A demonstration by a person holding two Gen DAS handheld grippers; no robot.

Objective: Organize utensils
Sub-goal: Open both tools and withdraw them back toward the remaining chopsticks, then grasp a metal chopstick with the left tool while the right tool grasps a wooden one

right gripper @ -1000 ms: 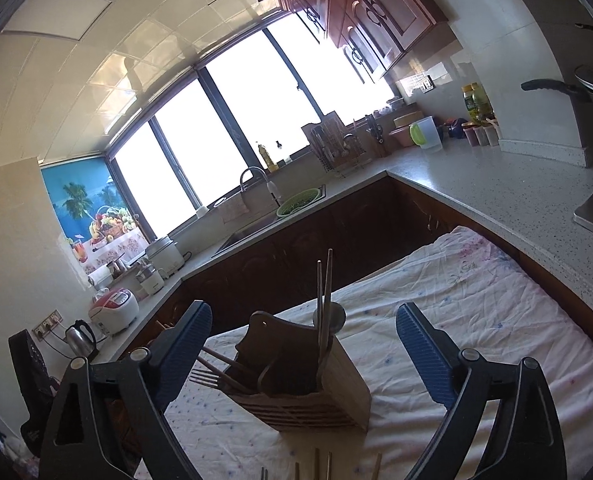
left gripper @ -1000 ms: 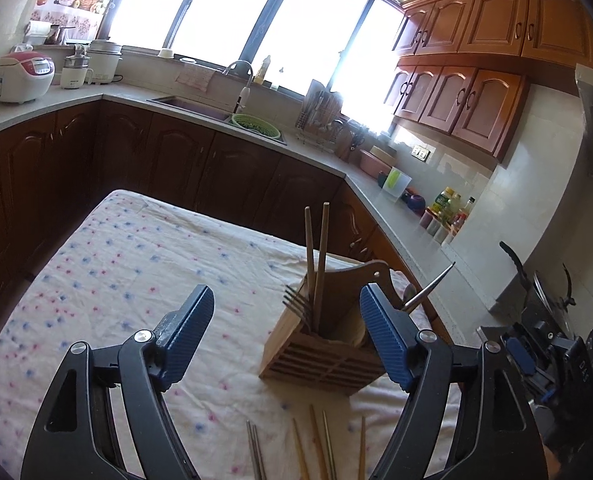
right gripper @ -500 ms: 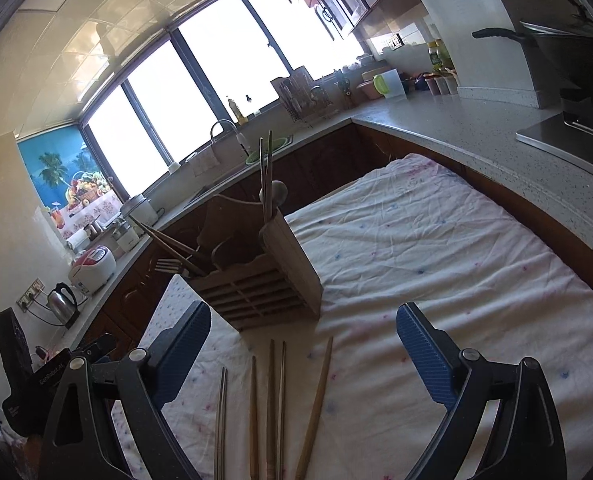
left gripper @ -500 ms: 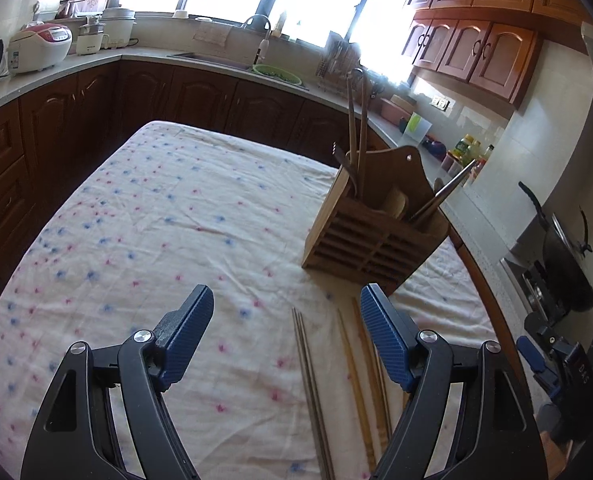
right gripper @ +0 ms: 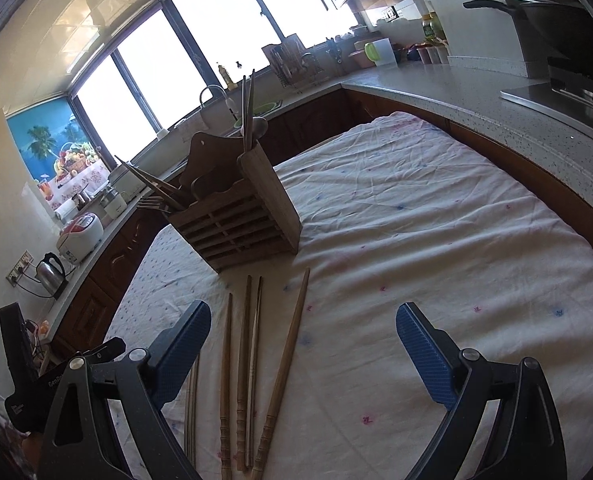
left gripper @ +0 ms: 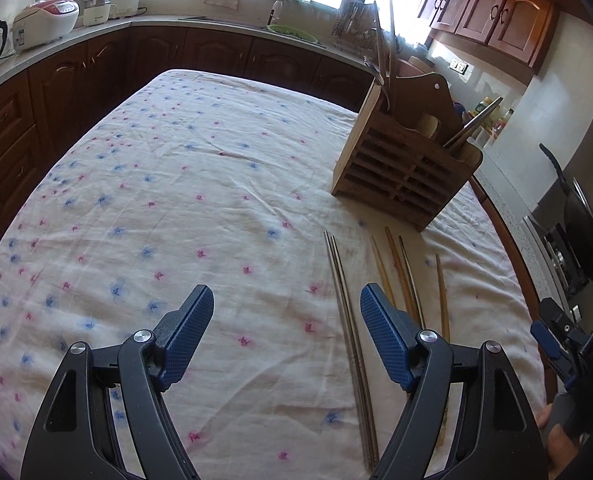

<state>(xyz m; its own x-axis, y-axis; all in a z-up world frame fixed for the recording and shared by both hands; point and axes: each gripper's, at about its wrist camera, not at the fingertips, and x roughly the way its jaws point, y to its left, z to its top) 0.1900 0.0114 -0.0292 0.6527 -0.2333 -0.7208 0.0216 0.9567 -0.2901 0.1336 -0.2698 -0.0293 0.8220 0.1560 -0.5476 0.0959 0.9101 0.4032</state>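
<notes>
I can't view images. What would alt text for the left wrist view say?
An open left tool hovers above a floral tablecloth, beside metal chopsticks and wooden chopsticks lying loose. Behind them stands a wooden utensil holder, already holding utensils.

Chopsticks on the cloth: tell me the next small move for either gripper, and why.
Probably lower the open left gripper onto the metal chopsticks. That pair lies loose on the tablecloth just inside its right finger, with nothing between the jaws. The wooden holder stands beyond, ready to receive them.
</notes>
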